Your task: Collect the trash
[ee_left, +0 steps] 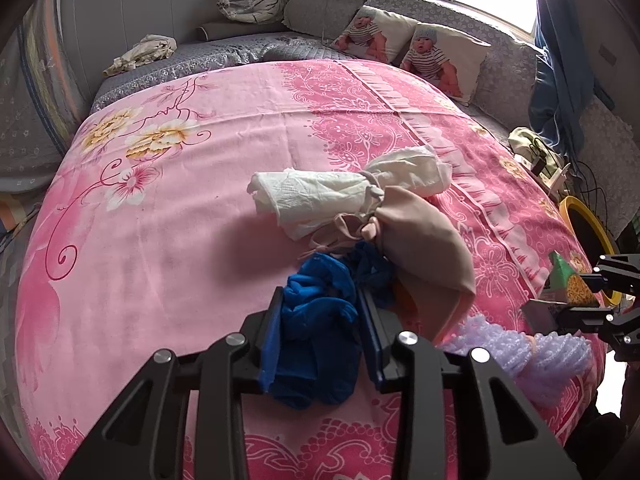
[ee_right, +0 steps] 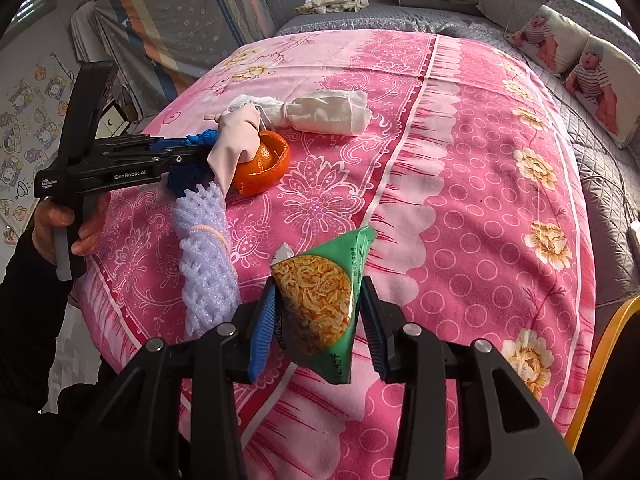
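My left gripper [ee_left: 320, 312] is shut on a crumpled blue glove [ee_left: 316, 332] just above the pink bedspread [ee_left: 160, 260]; it also shows in the right wrist view [ee_right: 188, 148]. My right gripper [ee_right: 318, 320] is shut on a green snack packet [ee_right: 320, 304], held above the bed; the packet shows in the left wrist view [ee_left: 564, 284] too. On the bed lie a white crumpled tissue [ee_left: 320, 192], a beige mask [ee_left: 420, 248], an orange peel [ee_right: 262, 168] partly under the mask, and a lilac foam net [ee_right: 206, 256].
A yellow-rimmed bin [ee_left: 588, 232] stands off the bed's right side. Two baby-print pillows [ee_left: 412, 48] and a plush tiger [ee_left: 256, 0] sit at the far end. A person's hand [ee_right: 64, 224] holds the left gripper.
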The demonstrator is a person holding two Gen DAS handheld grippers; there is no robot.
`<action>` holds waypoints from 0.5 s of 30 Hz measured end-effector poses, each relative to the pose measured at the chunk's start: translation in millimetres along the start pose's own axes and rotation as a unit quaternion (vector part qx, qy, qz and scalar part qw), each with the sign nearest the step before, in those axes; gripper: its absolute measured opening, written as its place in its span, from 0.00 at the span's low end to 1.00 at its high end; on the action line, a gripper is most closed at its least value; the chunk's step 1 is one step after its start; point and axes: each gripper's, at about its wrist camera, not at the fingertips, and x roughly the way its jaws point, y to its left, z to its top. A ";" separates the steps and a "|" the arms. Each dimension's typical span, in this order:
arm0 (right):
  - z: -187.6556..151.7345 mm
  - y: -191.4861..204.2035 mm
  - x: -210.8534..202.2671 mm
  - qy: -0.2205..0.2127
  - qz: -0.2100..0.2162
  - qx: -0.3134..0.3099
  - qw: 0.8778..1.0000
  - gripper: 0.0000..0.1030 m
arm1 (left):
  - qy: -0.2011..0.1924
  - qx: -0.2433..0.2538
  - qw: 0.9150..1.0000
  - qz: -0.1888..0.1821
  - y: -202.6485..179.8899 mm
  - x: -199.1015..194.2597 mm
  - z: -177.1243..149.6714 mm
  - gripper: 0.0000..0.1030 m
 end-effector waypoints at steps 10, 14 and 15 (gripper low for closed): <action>-2.1 -1.7 -6.4 -0.009 0.002 0.003 1.000 0.35 | -0.019 -0.015 1.000 0.002 7.3 -19.4 -4.2 0.17; -1.6 -4.5 -9.3 -0.012 0.001 0.006 1.000 0.35 | -0.030 -0.026 0.999 -0.001 11.3 -33.3 -7.3 0.16; -1.5 -5.5 -10.3 -0.013 0.001 0.007 1.000 0.35 | -0.033 -0.030 0.999 -0.002 12.3 -36.9 -8.4 0.16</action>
